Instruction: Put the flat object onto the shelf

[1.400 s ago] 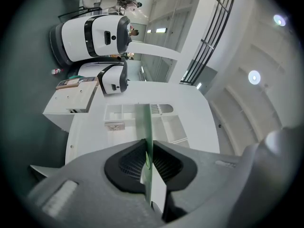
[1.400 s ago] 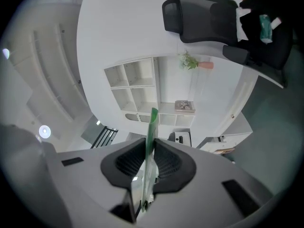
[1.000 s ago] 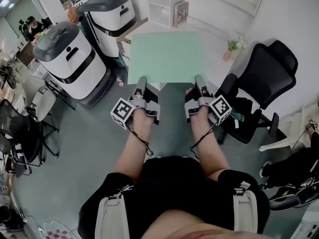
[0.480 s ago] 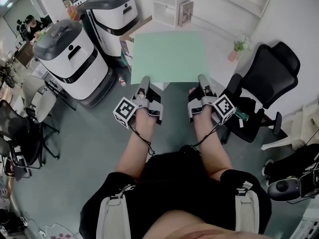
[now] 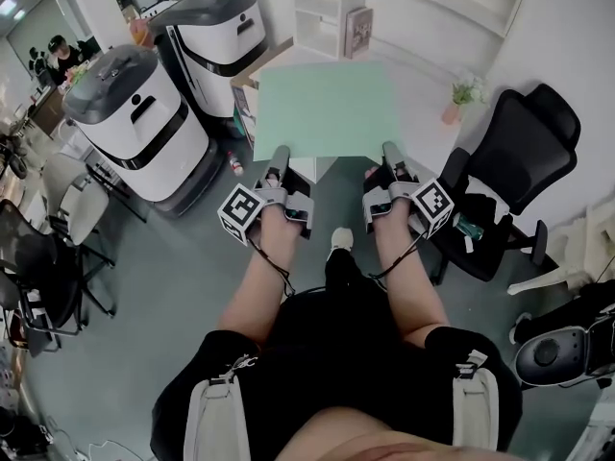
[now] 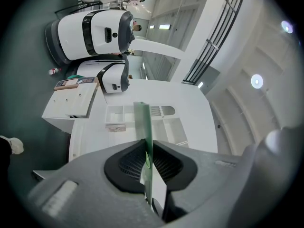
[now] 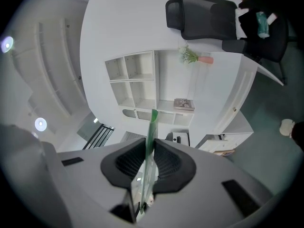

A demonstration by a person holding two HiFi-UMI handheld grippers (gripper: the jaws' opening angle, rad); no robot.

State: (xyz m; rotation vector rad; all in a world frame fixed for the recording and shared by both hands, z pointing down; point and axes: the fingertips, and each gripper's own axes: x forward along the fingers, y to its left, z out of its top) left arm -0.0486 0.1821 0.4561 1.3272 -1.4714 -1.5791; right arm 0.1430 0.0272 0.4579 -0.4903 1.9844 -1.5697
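Observation:
A pale green flat board [image 5: 327, 109] is held level in front of me, carried by its near edge. My left gripper [image 5: 280, 154] is shut on the board's near left part, my right gripper [image 5: 389, 150] on its near right part. In the left gripper view the green board [image 6: 143, 127] shows edge-on between the dark pads [image 6: 129, 161]. The right gripper view shows the same board [image 7: 151, 132] edge-on, pinched in the jaws. The white shelf unit [image 5: 327, 8] with open cubbies stands ahead by the wall; it is also in the right gripper view as white shelf cubbies [image 7: 137, 82].
Two large white and grey machines [image 5: 144, 104] stand at the left. A black office chair [image 5: 504, 161] is at the right, a small plant in a pink pot [image 5: 454, 99] beside it. A book [image 5: 358, 19] leans in the shelf. A low white cabinet [image 6: 71, 103] is on the left.
The person has stepped forward, one foot now showing between the arms. The shelf, the machines and the chair have shifted slightly in view. Both grippers still hold the board.

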